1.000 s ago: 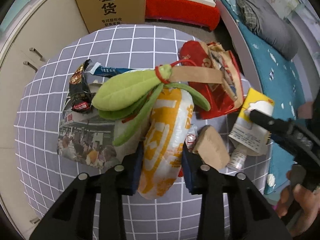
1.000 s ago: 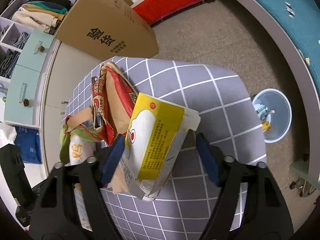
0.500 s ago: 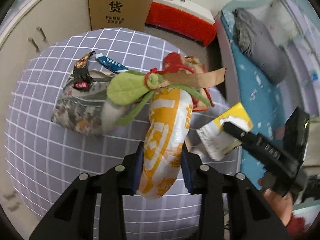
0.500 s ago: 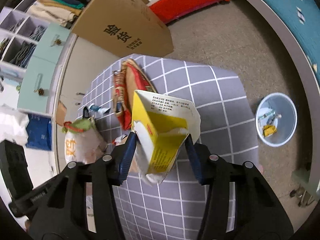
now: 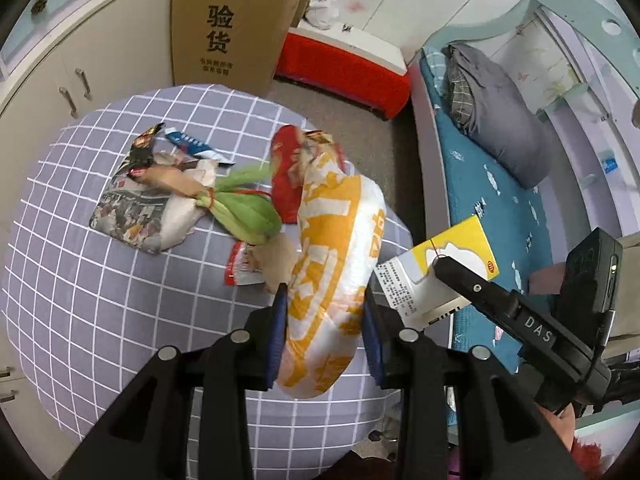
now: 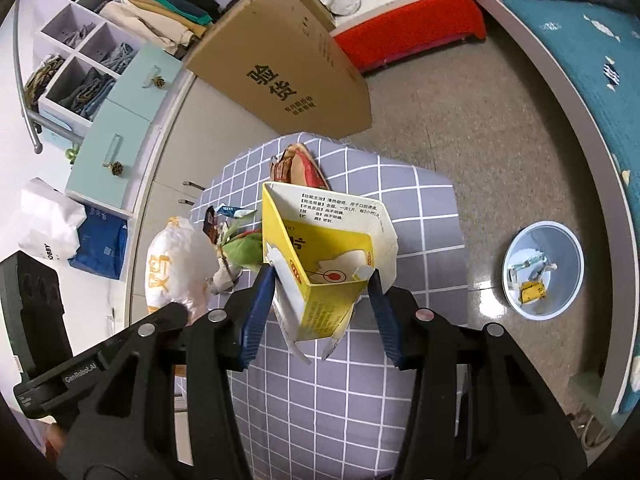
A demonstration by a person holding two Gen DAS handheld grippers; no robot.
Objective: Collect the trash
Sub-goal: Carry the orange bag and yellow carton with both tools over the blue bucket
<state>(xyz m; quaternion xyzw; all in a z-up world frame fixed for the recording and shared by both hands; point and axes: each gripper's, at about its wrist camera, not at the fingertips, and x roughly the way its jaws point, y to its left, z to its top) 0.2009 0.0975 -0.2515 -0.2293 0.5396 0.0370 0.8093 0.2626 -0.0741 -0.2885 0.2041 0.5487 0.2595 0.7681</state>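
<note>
My left gripper [image 5: 323, 324] is shut on a white and orange plastic bag [image 5: 336, 264] and holds it above the grey checked table [image 5: 100, 280]. My right gripper [image 6: 323, 292] is shut on a torn yellow carton [image 6: 320, 256], lifted over the table; the carton also shows in the left wrist view [image 5: 436, 272]. On the table lie a green leafy bundle [image 5: 244, 208], a newspaper sheet [image 5: 132, 208], a red paper bag [image 5: 288, 168] and small wrappers [image 5: 192, 144]. A pale blue waste bin [image 6: 542, 268] with some trash stands on the floor at the right.
A large cardboard box [image 5: 228, 20] stands behind the table, a red box [image 5: 344, 68] beside it. A bed with a teal cover [image 5: 500, 184] runs along the right. Cabinets [image 6: 120, 152] stand at the left.
Both grippers have risen with their loads. The green bundle has dropped off the bag and now lies on the table. The carton has been lifted clear of the table.
</note>
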